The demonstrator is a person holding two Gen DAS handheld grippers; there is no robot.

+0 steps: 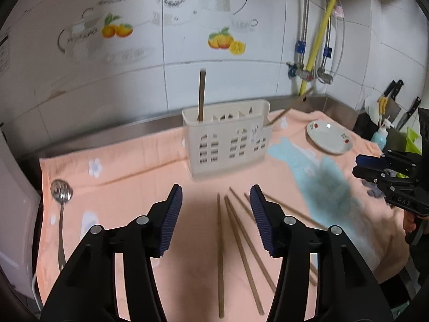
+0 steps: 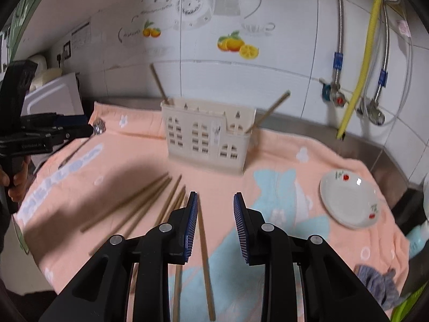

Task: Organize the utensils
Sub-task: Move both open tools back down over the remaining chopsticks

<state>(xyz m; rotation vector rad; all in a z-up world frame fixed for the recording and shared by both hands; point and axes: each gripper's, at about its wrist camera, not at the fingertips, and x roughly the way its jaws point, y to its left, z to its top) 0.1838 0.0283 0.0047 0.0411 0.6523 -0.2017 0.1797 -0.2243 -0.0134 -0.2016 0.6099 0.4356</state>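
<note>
On the peach terry towel (image 1: 139, 161) covering the surface, loose brown wooden chopsticks (image 1: 220, 255) are being left lying in front of the cream plastic slotted utensil holder (image 1: 228, 139), where two more are being kept upright. The left tongs (image 1: 216, 214) are being held wide above them, gripping nothing; the right tongs (image 2: 215, 214) are likewise being held wide and empty.

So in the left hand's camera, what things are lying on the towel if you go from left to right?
Metal spoon → loose chopsticks → white plate. The cream utensil holder stands behind the chopsticks, so I left it out of the order.
</note>
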